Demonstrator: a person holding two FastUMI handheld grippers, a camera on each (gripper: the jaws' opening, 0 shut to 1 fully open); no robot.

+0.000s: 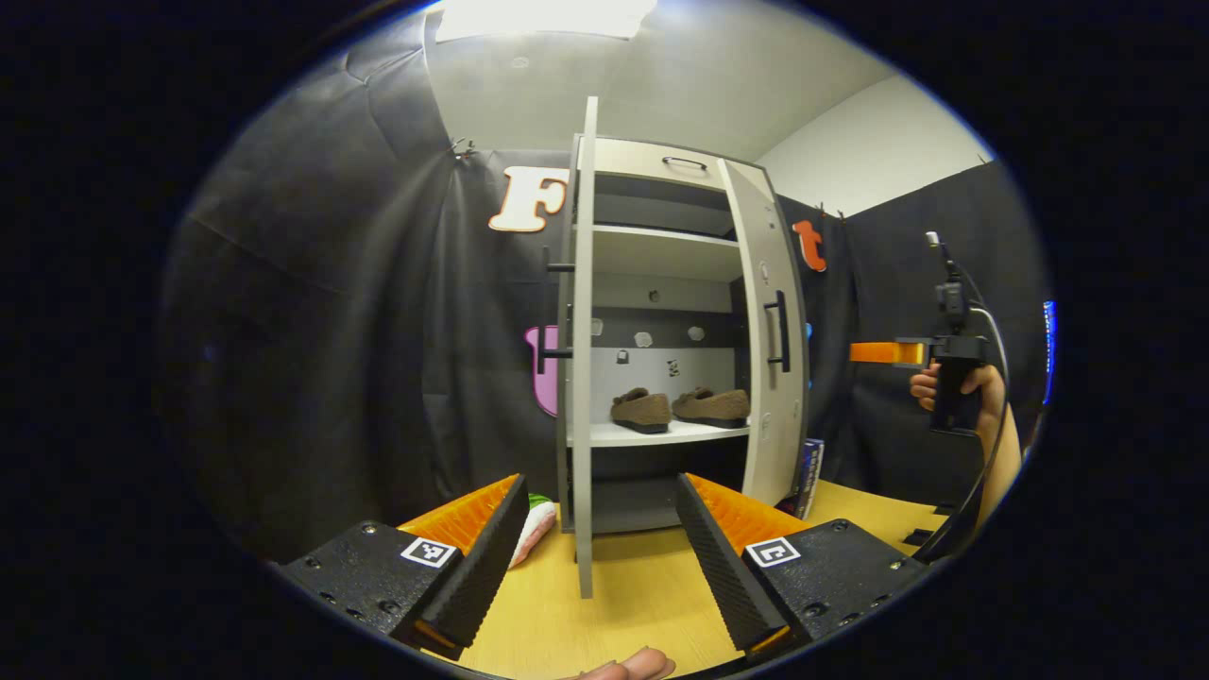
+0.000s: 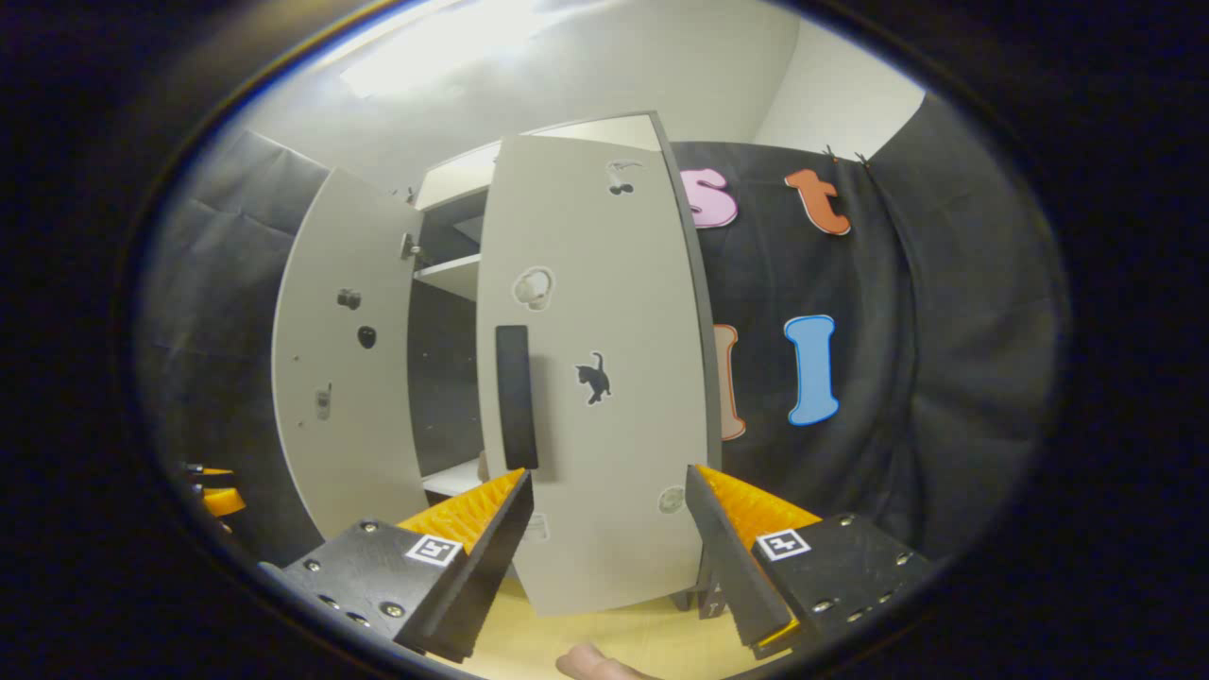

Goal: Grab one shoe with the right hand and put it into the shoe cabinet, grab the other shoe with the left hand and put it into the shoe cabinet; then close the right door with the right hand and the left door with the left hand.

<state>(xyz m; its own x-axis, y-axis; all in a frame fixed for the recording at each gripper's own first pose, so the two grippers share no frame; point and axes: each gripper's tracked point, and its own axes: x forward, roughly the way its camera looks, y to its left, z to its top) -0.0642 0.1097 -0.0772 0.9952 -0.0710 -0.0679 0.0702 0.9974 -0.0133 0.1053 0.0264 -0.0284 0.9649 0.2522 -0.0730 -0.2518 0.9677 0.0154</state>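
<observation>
Left gripper view is looking from low over the table, straight into the open shoe cabinet, fairly near. Right gripper view is facing the right door close up, from its outer side. Both are sharing cabinet and doors.

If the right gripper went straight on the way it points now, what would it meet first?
Most likely the outer face of the right door, which fills the line ahead between the right gripper's open fingers, just right of the door's handle. How far off the door is cannot be told.
</observation>
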